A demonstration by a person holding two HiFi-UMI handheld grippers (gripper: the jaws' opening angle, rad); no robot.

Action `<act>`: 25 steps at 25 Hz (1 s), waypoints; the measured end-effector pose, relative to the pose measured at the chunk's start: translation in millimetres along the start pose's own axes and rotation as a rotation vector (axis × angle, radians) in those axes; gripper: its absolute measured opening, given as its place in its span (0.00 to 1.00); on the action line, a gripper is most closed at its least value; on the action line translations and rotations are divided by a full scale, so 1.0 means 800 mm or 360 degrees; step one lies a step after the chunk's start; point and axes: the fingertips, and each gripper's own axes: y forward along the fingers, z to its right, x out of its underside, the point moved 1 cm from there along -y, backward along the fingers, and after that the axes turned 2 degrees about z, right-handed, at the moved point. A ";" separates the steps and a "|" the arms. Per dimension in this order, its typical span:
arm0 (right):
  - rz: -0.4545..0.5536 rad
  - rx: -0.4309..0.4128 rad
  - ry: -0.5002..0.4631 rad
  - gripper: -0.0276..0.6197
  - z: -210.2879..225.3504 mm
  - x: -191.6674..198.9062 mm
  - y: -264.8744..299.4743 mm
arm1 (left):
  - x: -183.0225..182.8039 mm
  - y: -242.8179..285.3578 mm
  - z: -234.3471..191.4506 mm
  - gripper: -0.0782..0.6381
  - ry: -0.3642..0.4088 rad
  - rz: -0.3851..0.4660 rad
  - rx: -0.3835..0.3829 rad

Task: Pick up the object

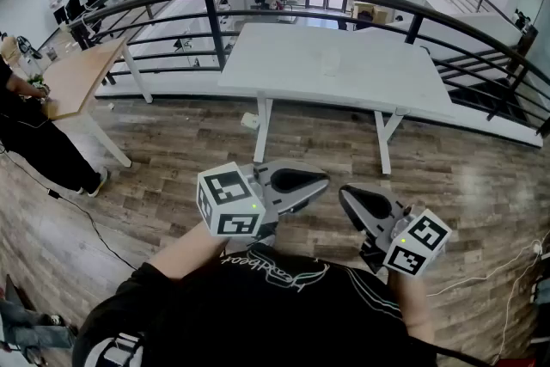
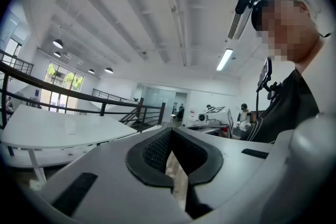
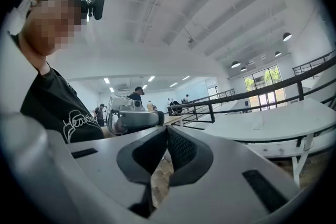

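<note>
- Left gripper (image 1: 321,181): jaws closed together, nothing between them, held at the person's chest.
- Right gripper (image 1: 346,196): jaws likewise closed and empty, just beside the left.
- Small clear object (image 1: 332,62): faint, standing mid white table (image 1: 275,69), away from its edges and well apart from both grippers.
- Open wooden floor (image 1: 189,150) lies between.
- Black railing (image 1: 215,23) runs behind the table's far edge.

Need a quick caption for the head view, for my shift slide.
Shut and empty, the left gripper and right gripper hover tip to tip over the wood floor, short of the white table.
</note>
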 end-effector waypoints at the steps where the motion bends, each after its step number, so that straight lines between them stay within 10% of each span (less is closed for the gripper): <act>1: 0.0001 -0.0005 0.0003 0.07 -0.001 0.001 0.000 | 0.000 0.000 0.001 0.12 -0.0001 -0.0001 -0.0001; 25: 0.0027 0.0077 0.0146 0.07 0.039 0.020 -0.029 | 0.019 0.044 -0.004 0.12 -0.0055 -0.0069 0.0038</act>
